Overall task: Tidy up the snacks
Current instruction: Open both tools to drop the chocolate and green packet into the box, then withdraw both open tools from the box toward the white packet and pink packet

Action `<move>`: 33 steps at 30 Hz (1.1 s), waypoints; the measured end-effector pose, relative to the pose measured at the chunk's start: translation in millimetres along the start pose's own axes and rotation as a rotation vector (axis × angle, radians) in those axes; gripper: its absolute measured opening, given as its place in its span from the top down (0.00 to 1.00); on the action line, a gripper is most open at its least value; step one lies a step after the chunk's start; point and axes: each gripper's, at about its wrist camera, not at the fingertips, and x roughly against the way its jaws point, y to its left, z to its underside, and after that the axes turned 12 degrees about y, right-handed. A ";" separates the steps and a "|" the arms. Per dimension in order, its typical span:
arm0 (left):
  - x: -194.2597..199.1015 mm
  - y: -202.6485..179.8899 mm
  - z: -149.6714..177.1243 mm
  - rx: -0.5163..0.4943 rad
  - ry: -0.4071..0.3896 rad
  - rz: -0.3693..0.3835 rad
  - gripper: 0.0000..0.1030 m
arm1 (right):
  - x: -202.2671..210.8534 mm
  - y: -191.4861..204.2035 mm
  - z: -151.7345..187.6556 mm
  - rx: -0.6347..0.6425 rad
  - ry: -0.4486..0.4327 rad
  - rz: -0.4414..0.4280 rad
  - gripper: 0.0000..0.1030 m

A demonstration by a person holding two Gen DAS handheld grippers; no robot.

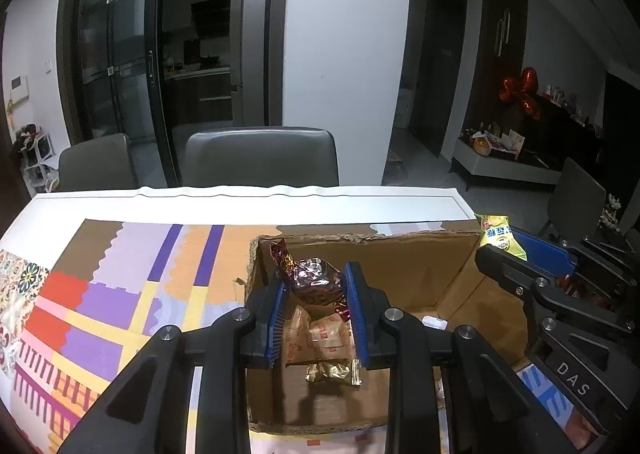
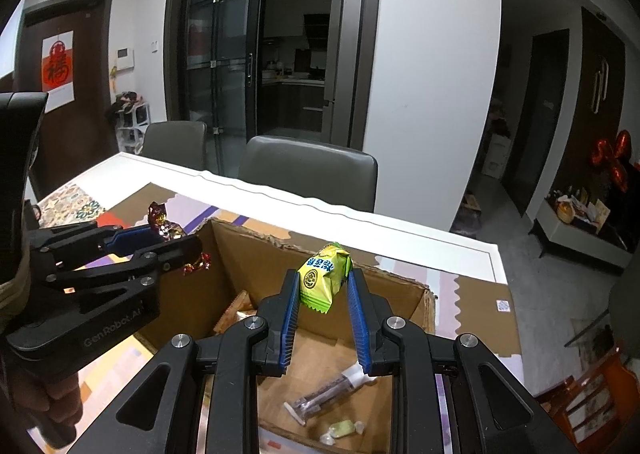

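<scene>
A dark red foil candy (image 1: pixel 310 274) is clamped between the blue pads of the left gripper (image 1: pixel 316 282), above an open cardboard box (image 1: pixel 460 274). Tan wafer packets (image 1: pixel 320 338) and a gold candy (image 1: pixel 334 372) are seen on the box floor beneath. At the right edge, a yellow-green packet (image 1: pixel 500 238) is held by the right gripper (image 1: pixel 520 254). The box is set on a patterned tablecloth (image 1: pixel 112 294).

I see a shiny maroon foil wrapper (image 1: pixel 316 278) between blue ribbed pads (image 1: pixel 277 318), above the brown cardboard box (image 1: pixel 404 266). Right of the box, a yellow-green packet (image 2: pixel 325 278) carries blue lettering. Left of it, the tablecloth (image 1: pixel 100 294) shows purple, orange, red and yellow blocks.
</scene>
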 end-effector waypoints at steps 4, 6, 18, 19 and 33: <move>1.6 -1.0 1.6 -0.003 -0.008 -0.006 0.39 | -1.9 1.7 1.5 0.011 0.017 -0.006 0.74; 3.9 -1.4 3.1 -0.003 -0.015 -0.016 0.37 | -1.5 1.6 2.5 0.005 0.021 -0.006 0.62; 21.2 6.2 5.0 0.030 -0.035 -0.031 0.19 | 13.2 -3.8 1.4 -0.048 -0.027 0.016 0.35; 23.4 5.2 5.4 0.030 -0.038 -0.034 0.19 | 15.0 -3.8 1.8 -0.048 -0.030 0.017 0.35; 59.9 1.2 17.6 0.033 -0.075 -0.075 0.19 | 50.6 -5.0 9.4 -0.073 -0.063 0.047 0.35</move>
